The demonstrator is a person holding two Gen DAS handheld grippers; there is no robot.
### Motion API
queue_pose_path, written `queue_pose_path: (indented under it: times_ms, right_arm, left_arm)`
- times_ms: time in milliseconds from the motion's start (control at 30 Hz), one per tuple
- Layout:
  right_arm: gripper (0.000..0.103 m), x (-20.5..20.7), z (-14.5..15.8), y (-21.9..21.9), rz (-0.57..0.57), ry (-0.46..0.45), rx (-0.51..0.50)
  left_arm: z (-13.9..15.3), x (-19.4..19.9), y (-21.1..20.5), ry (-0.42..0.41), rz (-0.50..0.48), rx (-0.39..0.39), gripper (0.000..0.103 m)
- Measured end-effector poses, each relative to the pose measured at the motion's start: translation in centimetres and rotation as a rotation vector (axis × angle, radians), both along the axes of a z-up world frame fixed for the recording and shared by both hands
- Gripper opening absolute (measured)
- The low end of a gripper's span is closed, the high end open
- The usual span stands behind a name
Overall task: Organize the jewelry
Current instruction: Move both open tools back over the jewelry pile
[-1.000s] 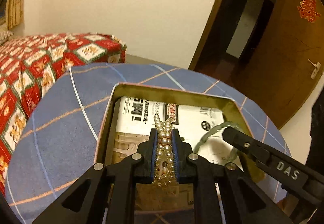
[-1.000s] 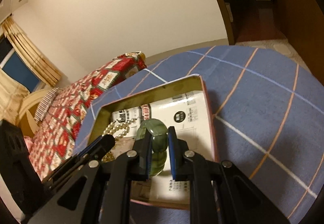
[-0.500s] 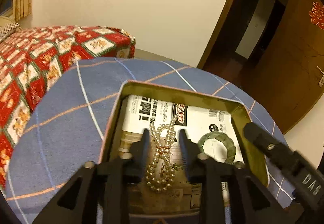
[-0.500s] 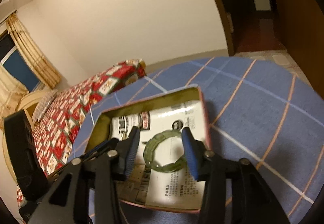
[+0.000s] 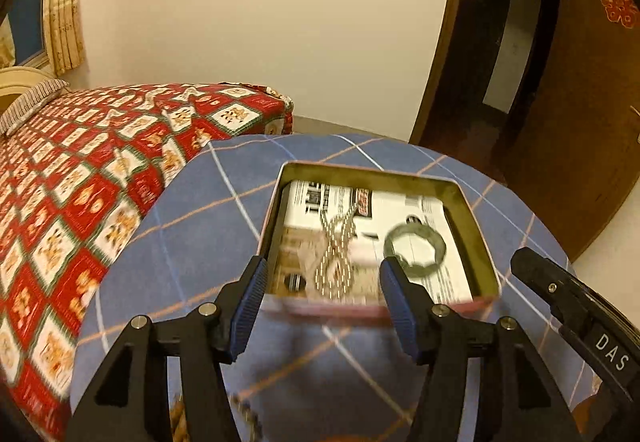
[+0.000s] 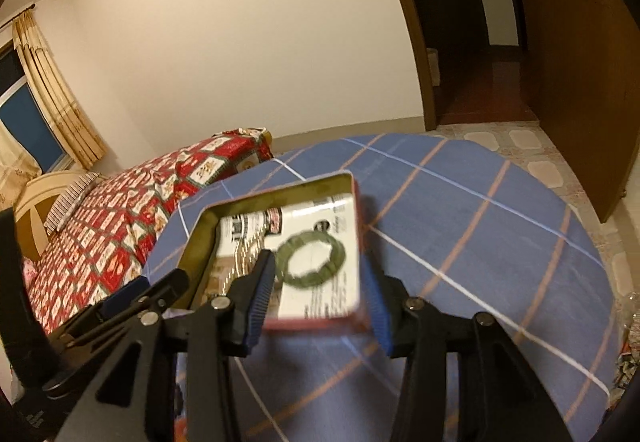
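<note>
pearl necklace (image 5: pixel 335 258) and green bangle (image 6: pixel 310 260) lie in the tin (image 5: pixel 476 230); left jaws opening, right jaws parted, both empty.

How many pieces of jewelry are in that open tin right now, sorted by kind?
Pearl necklace: 1
Green bangle: 1
Total: 2, both lying on the printed paper inside the tin, with neither gripper holding one.

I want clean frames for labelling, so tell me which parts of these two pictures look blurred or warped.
Left wrist view: the tin and pearl necklace smear with motion blur, the doorframe bows. Right wrist view: the green bangle is soft, the tin's near edge smeared; warm dim light in both.
</note>
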State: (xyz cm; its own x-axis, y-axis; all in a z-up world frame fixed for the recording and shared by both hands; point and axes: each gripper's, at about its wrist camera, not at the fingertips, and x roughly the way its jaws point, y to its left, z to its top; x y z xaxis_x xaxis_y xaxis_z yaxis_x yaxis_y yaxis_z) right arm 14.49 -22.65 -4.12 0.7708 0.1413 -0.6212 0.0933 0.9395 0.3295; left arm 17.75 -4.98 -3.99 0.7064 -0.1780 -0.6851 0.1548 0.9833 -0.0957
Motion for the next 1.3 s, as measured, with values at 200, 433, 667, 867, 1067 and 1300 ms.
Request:
queue_pose_path:
  times_ms: [200, 433, 667, 867, 1067, 1300]
  right_arm:
    - [0.049, -3.4, 0.0, 0.8, 0.016, 0.013, -0.026]
    - [0.048, -6.4, 0.0, 1.2, 0.032, 0.011, -0.041]
    - [0.049, -8.1, 0.4, 2.3, 0.053, -0.001, -0.048]
    - [0.048, -9.4, 0.6, 2.9, 0.069, -0.014, -0.053]
    - [0.049, -10.9, -0.5, 2.7, 0.066, 0.003, -0.093]
    - [0.048, -12.0, -2.4, 2.8, 0.088, 0.059, -0.09]
  left_arm:
    - [0.4, -3.6, -0.1, -0.015, 0.003, 0.036, 0.059]
    - [0.7, -6.7, 0.3, -0.021, 0.01, 0.038, 0.059]
    - [1.4, -8.9, 0.5, -0.05, 0.011, 0.058, 0.06]
    - [1.5, -10.4, 1.1, -0.057, 0.008, 0.068, 0.06]
    - [0.2, -11.9, 3.6, -0.051, 0.033, 0.088, 0.061]
    - [-2.5, -13.2, 6.8, 0.004, 0.065, 0.052, 0.061]
